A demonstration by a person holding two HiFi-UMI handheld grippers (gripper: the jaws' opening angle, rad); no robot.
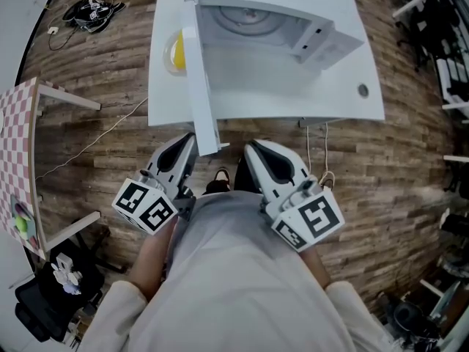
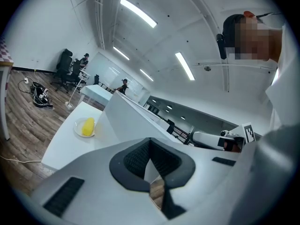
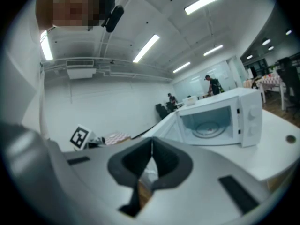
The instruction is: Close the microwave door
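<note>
Microwave door (image 1: 201,86) stands wide open, a flat white panel seen edge-on from above, its long axis running from the oven's left side out toward the person, past the table's near rim. The microwave (image 1: 275,20) itself is a white box on a smooth white table (image 1: 352,94), its cavity facing the person, with a round glass turntable (image 1: 249,19) inside. Left of the door, a yellow item on a small plate (image 1: 174,53) rests on the table. The floor (image 1: 110,57) is brown wood plank. The left gripper (image 1: 189,142) is clenched on nothing, its tip just beside the door's free end. The right gripper (image 1: 253,148) is likewise clenched and empty, short of the table.
</note>
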